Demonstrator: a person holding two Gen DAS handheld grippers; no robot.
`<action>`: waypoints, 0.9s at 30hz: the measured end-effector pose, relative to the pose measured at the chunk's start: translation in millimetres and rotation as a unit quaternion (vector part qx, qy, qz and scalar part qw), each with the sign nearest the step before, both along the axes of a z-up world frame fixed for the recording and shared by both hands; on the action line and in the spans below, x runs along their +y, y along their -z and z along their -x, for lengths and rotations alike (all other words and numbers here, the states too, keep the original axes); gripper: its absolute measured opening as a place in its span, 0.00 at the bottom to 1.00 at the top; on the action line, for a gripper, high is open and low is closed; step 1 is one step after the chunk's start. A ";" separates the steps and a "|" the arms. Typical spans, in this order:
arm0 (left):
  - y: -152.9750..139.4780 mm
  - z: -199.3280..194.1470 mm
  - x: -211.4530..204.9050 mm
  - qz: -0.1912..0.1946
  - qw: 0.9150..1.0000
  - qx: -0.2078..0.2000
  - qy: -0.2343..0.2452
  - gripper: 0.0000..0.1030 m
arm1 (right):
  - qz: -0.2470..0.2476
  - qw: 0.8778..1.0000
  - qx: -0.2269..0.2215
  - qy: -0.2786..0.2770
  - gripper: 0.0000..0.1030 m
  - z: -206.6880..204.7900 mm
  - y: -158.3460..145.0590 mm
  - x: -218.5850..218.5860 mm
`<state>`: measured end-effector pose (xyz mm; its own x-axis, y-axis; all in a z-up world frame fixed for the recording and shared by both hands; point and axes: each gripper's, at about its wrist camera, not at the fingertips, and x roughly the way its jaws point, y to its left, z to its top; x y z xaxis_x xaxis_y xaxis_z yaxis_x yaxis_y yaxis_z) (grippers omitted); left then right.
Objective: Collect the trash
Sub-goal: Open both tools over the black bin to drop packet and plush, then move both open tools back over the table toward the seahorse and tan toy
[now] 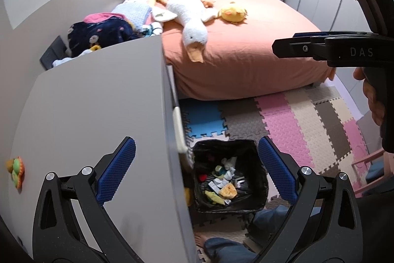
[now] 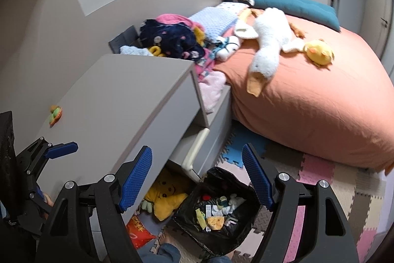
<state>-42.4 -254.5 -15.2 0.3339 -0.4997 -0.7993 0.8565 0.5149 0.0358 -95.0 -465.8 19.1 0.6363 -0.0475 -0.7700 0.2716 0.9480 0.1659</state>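
On the far left of the grey table (image 1: 93,100), a small green and orange toy (image 1: 16,170) is seen lying by itself near the edge. The left gripper (image 1: 197,170) is held tilted downward above the table's right edge, its blue-padded fingers (image 1: 118,170) spread wide and released, with nothing between them. Between and below those fingers, on the floor just beside the table, the trash bin (image 1: 230,175) lined with a black bag is seen, holding crumpled white paper, wrappers and yellow scraps. Under the table, a yellow plush (image 2: 166,196) and a red snack packet (image 2: 138,229) are shown lying on the floor beside the bin. The right gripper (image 2: 197,184) is likewise angled down over the bin's near-left rim, its jaws parted and empty; in the left wrist view it is seen from the side at the upper right, carried by a hand (image 1: 374,100) wrapped around the grip. Further right, a foam puzzle mat (image 1: 295,120) is spread over the floor. Beyond it, the bed (image 1: 246,56) under an orange sheet is occupied by a white goose plush (image 1: 189,16) and a yellow chick plush (image 1: 232,12).
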 end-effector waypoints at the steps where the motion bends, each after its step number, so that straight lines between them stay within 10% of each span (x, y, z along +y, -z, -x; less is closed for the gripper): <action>1: -0.3 -1.5 3.5 -0.001 1.000 -0.002 -0.006 0.94 | 0.001 1.000 -0.001 -0.007 0.74 -3.4 -0.3 4.0; 27: -4.4 -59.8 129.7 0.006 0.979 -0.001 -0.203 0.94 | -0.002 0.984 -0.001 -0.179 0.74 -110.2 2.9 132.2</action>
<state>17.4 -124.8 -10.8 0.5088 -0.3339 -0.7935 0.5807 0.8136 0.0300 15.2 -333.5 16.2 0.6141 0.1823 -0.7679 -0.0800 0.9823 0.1692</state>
